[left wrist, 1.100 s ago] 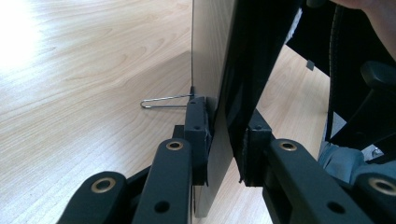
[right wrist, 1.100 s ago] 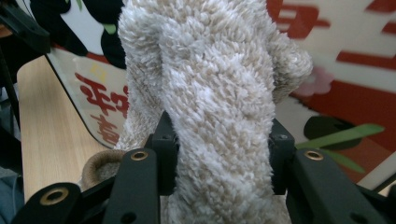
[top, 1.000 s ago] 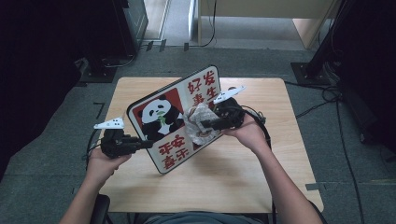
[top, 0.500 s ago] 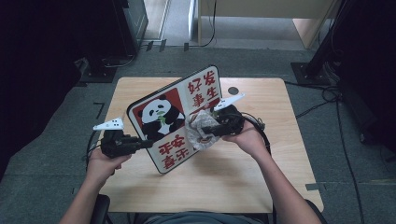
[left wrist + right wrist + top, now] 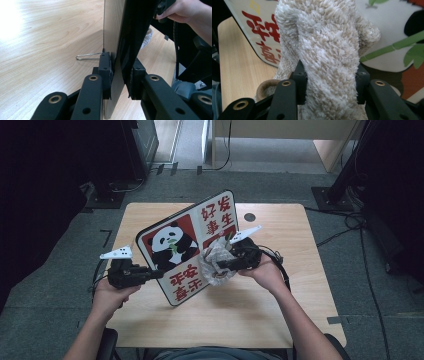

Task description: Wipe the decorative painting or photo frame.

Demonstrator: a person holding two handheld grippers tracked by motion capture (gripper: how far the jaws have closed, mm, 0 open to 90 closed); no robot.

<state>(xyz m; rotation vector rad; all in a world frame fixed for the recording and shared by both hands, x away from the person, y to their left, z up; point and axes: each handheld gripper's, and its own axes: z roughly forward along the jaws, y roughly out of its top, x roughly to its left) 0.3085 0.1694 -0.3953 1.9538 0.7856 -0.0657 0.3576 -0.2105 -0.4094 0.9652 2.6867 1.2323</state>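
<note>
Left gripper (image 5: 152, 271) clamps the board's (image 5: 192, 245) lower edge, holding it tilted above the counter (image 5: 280, 310). Right gripper (image 5: 223, 265) clenches a fluffy cloth (image 5: 215, 265) against the board's face. Risk: hard wiping could twist the board out of the single-edge grip.

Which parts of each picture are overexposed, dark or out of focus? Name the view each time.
High view: dark corners, wooden table evenly lit. Left gripper view: glare whitens the table's top-left corner, and the panda sign edge is in shadow. Right gripper view: the fluffy cloth is sharp, the sign behind it slightly soft.
</note>
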